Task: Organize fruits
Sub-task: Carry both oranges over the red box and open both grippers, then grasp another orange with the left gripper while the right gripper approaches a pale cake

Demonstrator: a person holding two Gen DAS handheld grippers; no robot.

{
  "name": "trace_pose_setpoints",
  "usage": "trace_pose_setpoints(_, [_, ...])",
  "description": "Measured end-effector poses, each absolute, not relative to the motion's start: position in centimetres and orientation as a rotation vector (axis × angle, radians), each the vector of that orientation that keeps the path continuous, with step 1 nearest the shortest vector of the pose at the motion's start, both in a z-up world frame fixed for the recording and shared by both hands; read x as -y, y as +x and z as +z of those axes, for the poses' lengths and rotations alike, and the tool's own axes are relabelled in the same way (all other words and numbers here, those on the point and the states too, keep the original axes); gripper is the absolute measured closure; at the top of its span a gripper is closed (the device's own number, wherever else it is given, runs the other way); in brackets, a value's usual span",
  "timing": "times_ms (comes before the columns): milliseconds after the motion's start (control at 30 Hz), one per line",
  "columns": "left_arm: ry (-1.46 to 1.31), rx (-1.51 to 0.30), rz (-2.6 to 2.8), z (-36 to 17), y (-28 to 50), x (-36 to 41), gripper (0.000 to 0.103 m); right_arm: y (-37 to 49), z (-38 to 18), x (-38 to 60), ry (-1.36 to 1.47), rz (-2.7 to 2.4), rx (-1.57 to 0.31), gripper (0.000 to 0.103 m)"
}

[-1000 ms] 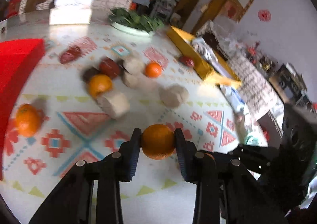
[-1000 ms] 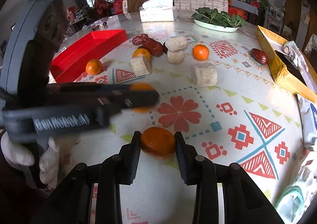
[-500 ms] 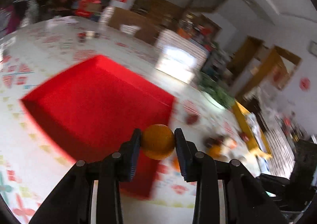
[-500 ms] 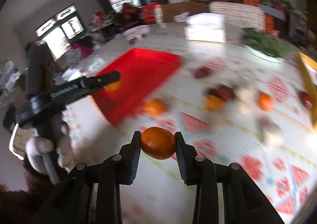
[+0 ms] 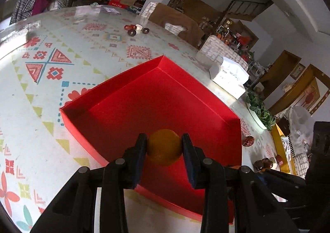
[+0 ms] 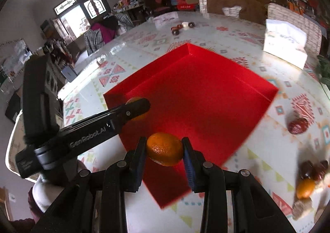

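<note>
Currently both grippers carry fruit over the red tray (image 5: 127, 97). The left gripper (image 5: 164, 147) is clenched on a mandarin (image 5: 164, 146), hanging above the tray's near corner. The right gripper (image 6: 164, 149) grasps a second mandarin (image 6: 165, 148), poised just over the tray's near rim.

Recommendation: lower each fruit close to the tray floor before releasing, so neither rolls; set them apart, since both jaws converge on the same near corner and could collide.

Beyond the jaws, the tray appears empty and unobstructed. To the right of the jaws, on the worktop (image 6: 268, 181), lie red dates (image 6: 298, 125) and another mandarin (image 6: 305, 188). A tissue box (image 6: 284, 47) sits beyond the tray.
</note>
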State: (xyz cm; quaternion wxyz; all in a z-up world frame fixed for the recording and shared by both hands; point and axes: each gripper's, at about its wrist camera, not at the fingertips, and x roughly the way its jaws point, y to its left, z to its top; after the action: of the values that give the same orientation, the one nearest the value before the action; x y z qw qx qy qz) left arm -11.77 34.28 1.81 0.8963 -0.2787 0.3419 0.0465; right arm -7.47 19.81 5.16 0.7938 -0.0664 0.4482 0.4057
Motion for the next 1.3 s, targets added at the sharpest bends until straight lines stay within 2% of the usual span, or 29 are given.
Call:
trace_pose_setpoints(67, [-0.576, -0.698, 0.091, 1.9, -11.9, -34.4, 0.070, -7.2, 4.5, -20.4, -0.169, 0.866, -0.964, 0.065])
trace_pose_setpoints(233, [-0.583, -0.671, 0.082, 2.5, -12.4, -34.4, 0.060, -6.9, 3.5, -21.5, -0.196, 0.853, -0.979, 0.065])
trace_pose_setpoints(367, [-0.586, -0.641, 0.085, 3.3, -13.1, -34.4, 0.051, -7.1, 4.0, -21.1, -0.196, 0.846, -0.955, 0.052])
trace_pose_setpoints(400, [-0.591, -0.633, 0.088, 3.5, -13.3, -34.4, 0.048, -7.2, 4.3, -20.9, -0.196, 0.844, -0.943, 0.051])
trace_pose_setpoints(500, [-0.589, -0.624, 0.094, 4.2, -13.7, -34.2, 0.048, -7.6, 5.1, -20.1, -0.183, 0.832, -0.907, 0.047])
trace_pose_setpoints(567, [-0.582, -0.617, 0.092, 4.7, -13.9, -33.8, 0.048, -7.9, 5.8, -19.2, -0.162, 0.819, -0.884, 0.041])
trace_pose_setpoints(733, [-0.548, -0.592, 0.074, 6.2, -14.7, -31.9, 0.044, -9.1, 7.5, -15.9, -0.113, 0.763, -0.797, 0.038])
trace_pose_setpoints(833, [-0.525, -0.582, 0.057, 7.1, -15.0, -30.2, 0.043, -9.9, 8.8, -13.6, -0.079, 0.719, -0.729, 0.024])
trace_pose_setpoints(1000, [-0.491, -0.587, 0.033, 8.0, -15.3, -27.7, 0.043, -11.2, 10.8, -7.8, 0.026, 0.618, -0.577, 0.010])
trace_pose_setpoints(1300, [-0.469, -0.604, 0.001, 8.6, -15.3, -24.1, 0.039, -9.7, 10.4, 3.3, 0.194, 0.475, -0.689, 0.009])
